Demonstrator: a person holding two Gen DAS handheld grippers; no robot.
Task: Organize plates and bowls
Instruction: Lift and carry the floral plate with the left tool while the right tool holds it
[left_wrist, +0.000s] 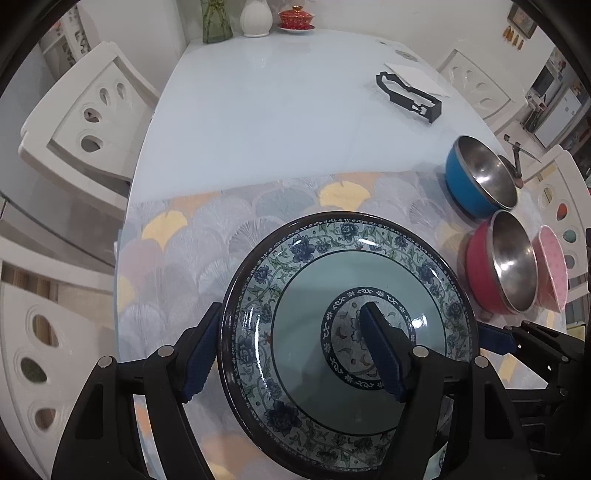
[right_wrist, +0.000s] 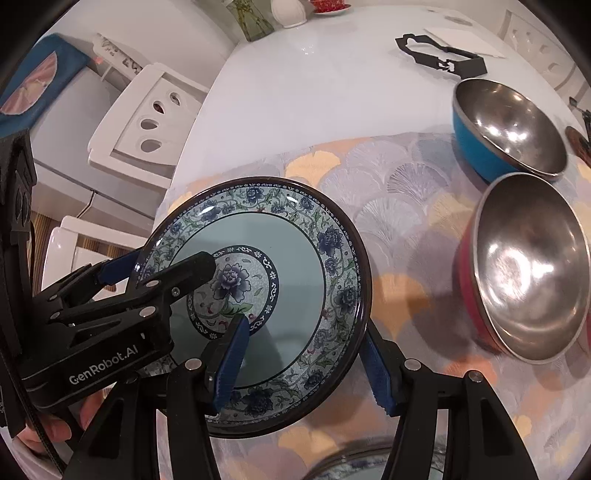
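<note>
A deep plate with a blue floral rim (left_wrist: 343, 266) (right_wrist: 295, 266) hangs a little above the fan-patterned mat (left_wrist: 207, 236), carried by both grippers. My left gripper (left_wrist: 291, 310) (right_wrist: 173, 258) holds its left side, one pad outside the rim and the other finger inside the well. My right gripper (right_wrist: 306, 325) holds the opposite side the same way; one of its pads (left_wrist: 495, 338) shows at the plate's right edge. Beneath the plate, the rim of a second patterned plate (right_wrist: 354, 465) peeks out. A blue steel-lined bowl (left_wrist: 476, 177) (right_wrist: 506, 129) and a red one (left_wrist: 502, 266) (right_wrist: 528, 269) stand to the right.
A pink dotted bowl (left_wrist: 552, 269) leans by the red bowl. A black frame-like object (left_wrist: 410, 98) and white paper lie further back. Vases and a red lidded cup (left_wrist: 295, 16) stand at the table's far end. White chairs (left_wrist: 85, 122) flank the table.
</note>
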